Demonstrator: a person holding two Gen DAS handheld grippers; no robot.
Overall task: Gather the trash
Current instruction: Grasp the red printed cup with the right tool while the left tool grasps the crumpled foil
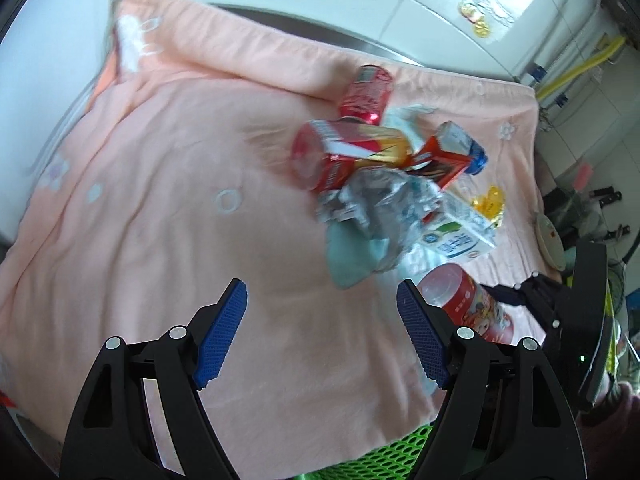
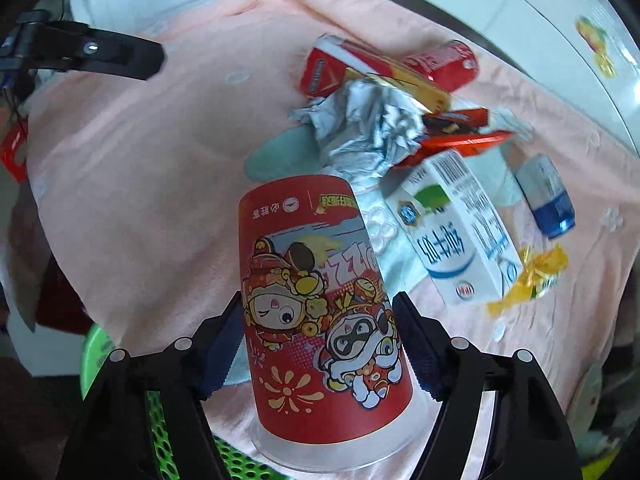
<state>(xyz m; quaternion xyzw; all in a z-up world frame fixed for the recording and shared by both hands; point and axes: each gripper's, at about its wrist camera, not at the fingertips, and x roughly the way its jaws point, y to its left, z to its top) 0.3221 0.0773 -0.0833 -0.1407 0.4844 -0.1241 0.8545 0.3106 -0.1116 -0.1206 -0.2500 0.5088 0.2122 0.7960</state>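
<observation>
The right gripper (image 2: 318, 344) has its jaws clamped on a red printed cup (image 2: 320, 296), one blue pad on each flank partway up the wall. The cup points away from the camera with its clear rim nearest the lens, so the grip sits on the wider, stiffer part of the body, probably the reason it is pinched there and not at the narrow base. It appears raised off the pink blanket (image 2: 152, 168), and the green perforated basket (image 2: 176, 432) shows directly beneath it at the near edge; that placement suggests the cup is on its way into the basket.

The left gripper (image 1: 322, 332) hovers with its jaws spread wide and nothing between the pads, over a bare stretch of blanket just short of the pile. Held open like this, it looks ready to take the next piece.

Beyond both grippers the remaining trash lies heaped together on the blanket, which covers what seems to be a desk or appliance top. Nearest is a crumpled foil wrapper (image 1: 380, 200) lying over a pale green scrap (image 1: 348, 260). A white milk carton (image 2: 460, 232) rests on its side just right of the cup, with a yellow candy wrapper (image 2: 528, 276) touching its far corner. Farther back lie a red can (image 1: 366, 94), a red and gold box (image 1: 352, 152) and a small blue-capped bottle (image 2: 546, 196), well apart from the basket.
</observation>
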